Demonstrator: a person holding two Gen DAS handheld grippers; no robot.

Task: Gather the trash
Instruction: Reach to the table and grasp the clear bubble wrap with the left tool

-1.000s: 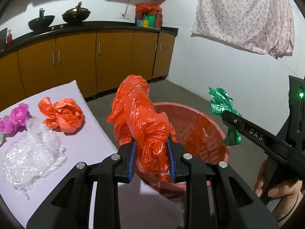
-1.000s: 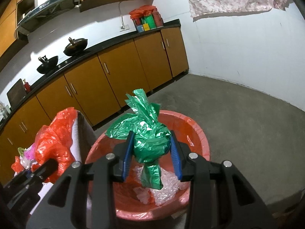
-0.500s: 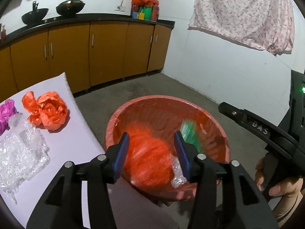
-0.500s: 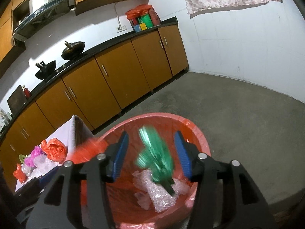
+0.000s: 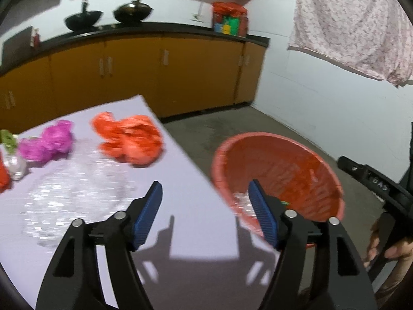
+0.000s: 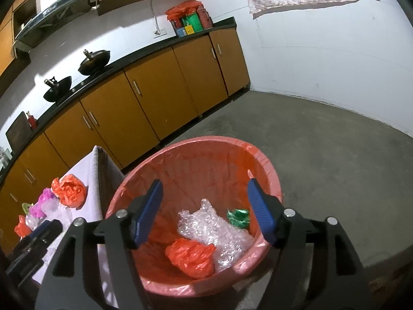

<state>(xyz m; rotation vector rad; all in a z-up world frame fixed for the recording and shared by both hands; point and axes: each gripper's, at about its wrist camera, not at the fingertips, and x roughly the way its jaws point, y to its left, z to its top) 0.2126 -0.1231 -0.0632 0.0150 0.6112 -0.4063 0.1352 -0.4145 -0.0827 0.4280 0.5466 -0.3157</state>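
Observation:
A red-lined bin point(image 6: 268, 170) stands on the floor by the white table point(image 5: 196, 206). Inside lie an orange bag point(image 6: 191, 257), a green bag point(image 6: 238, 217) and clear bubble wrap point(image 6: 214, 232). My right gripper point(image 6: 204, 193) hovers over the bin, jaws opening, nothing between them. My left gripper point(image 5: 205, 193) is over the table's right edge, jaws opening and empty. On the table lie an orange bag point(image 5: 129, 139), a pink bag point(image 5: 47, 143) and clear bubble wrap point(image 5: 69, 188). The right gripper point(image 5: 371, 178) also shows at the left wrist view's right edge, held by a hand point(image 5: 387, 248).
Orange kitchen cabinets point(image 6: 155, 95) with a black counter run along the back wall, two woks point(image 5: 113, 16) on top. A floral cloth point(image 5: 353, 20) hangs on the white wall. Bare concrete floor point(image 6: 322, 142) surrounds the bin. More small bags point(image 5: 5, 155) lie at the table's left.
Both grippers opened and let go: the orange bag and the green bag fell into the bin. The left gripper then swung left from over the bin to over the table.

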